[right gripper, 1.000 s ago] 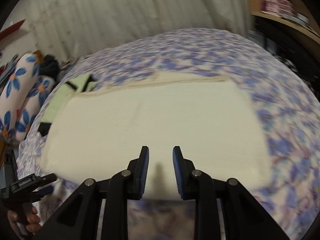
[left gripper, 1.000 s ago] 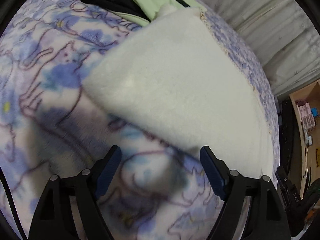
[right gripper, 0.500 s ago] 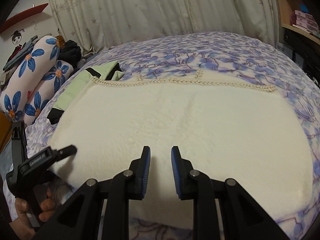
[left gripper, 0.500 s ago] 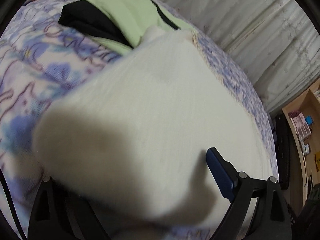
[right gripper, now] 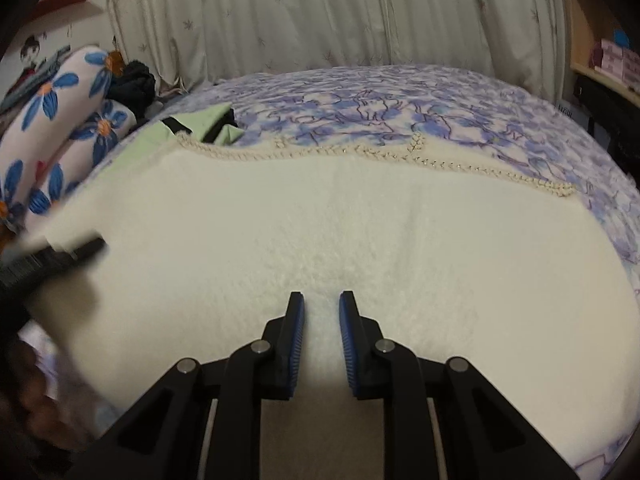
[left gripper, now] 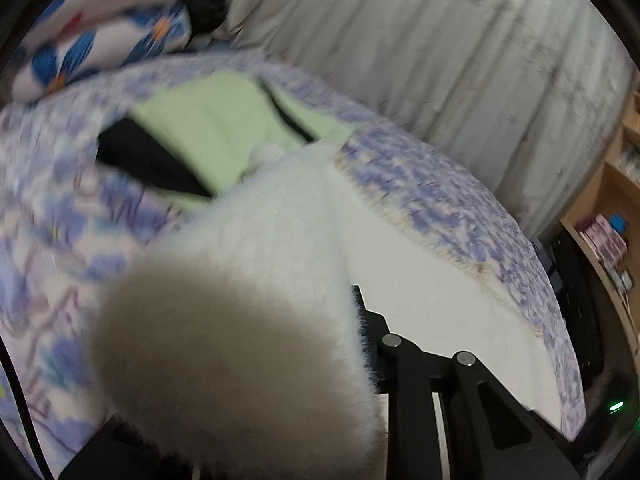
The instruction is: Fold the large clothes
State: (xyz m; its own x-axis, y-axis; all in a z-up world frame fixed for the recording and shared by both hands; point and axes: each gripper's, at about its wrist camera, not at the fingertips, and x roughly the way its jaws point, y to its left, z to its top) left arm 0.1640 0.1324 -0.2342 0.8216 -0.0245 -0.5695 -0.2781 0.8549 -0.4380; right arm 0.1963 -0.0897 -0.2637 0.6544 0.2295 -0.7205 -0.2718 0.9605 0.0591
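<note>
A large fluffy white garment (right gripper: 320, 232) with a braided cream trim lies spread on the bed. My right gripper (right gripper: 321, 308) is shut on the garment's near edge, the fabric pinched between its blue pads. In the left wrist view the garment's lifted corner (left gripper: 256, 280) bulges over the camera and hides my left gripper's left finger; only the right finger (left gripper: 360, 308) shows, pressed against the fabric. In the right wrist view my left gripper (right gripper: 76, 250) holds that corner at the left, raised off the bed.
The bed has a blue and purple floral cover (right gripper: 400, 104). A green and black garment (left gripper: 208, 128) lies beyond the white one. Floral pillows (right gripper: 60, 120) sit at the left, curtains (right gripper: 320, 12) behind, wooden shelves (left gripper: 612, 220) at the right.
My left gripper has closed on the white garment's corner and lifted it up off the bed. My right gripper has stayed shut on the near edge, rising slightly.
</note>
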